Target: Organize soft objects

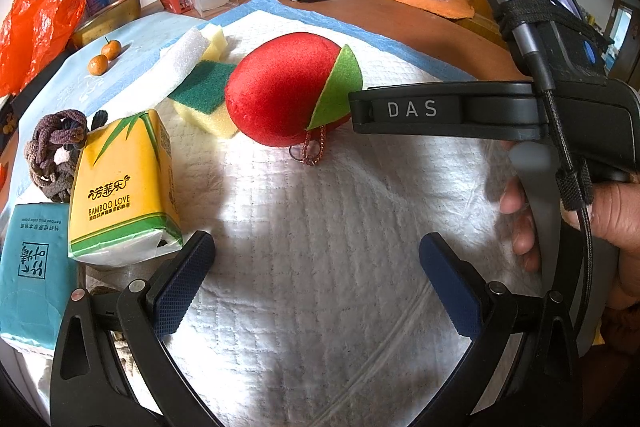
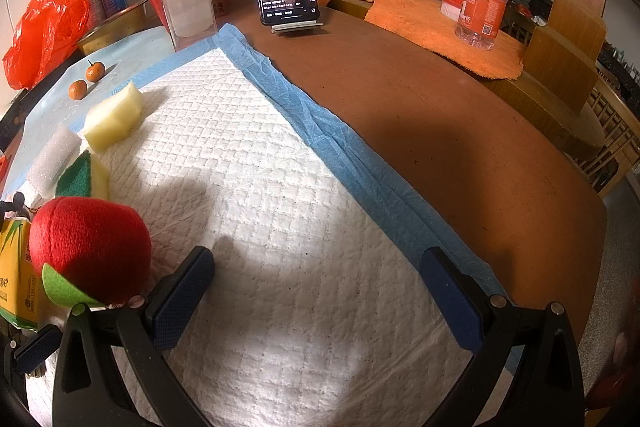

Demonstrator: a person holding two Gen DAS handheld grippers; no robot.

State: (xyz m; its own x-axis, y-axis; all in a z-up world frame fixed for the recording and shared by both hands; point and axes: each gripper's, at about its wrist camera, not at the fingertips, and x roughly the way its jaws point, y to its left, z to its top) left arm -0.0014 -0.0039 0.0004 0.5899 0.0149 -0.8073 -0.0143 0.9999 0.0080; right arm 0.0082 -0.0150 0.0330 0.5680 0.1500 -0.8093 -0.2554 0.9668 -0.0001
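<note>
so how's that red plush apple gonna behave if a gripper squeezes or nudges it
The red plush apple looks like stuffed fleece, so it would probably compress under the pads rather than slip. Its rounded body suggests it may roll when nudged, though the bead chain under it might drag. It is likely light for its size.

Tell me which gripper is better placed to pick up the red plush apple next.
Left. The left gripper is open and faces the plush apple, which lies ahead between its fingers' line. The right gripper, also open, points at bare white pad, with the apple off to its left side.
</note>
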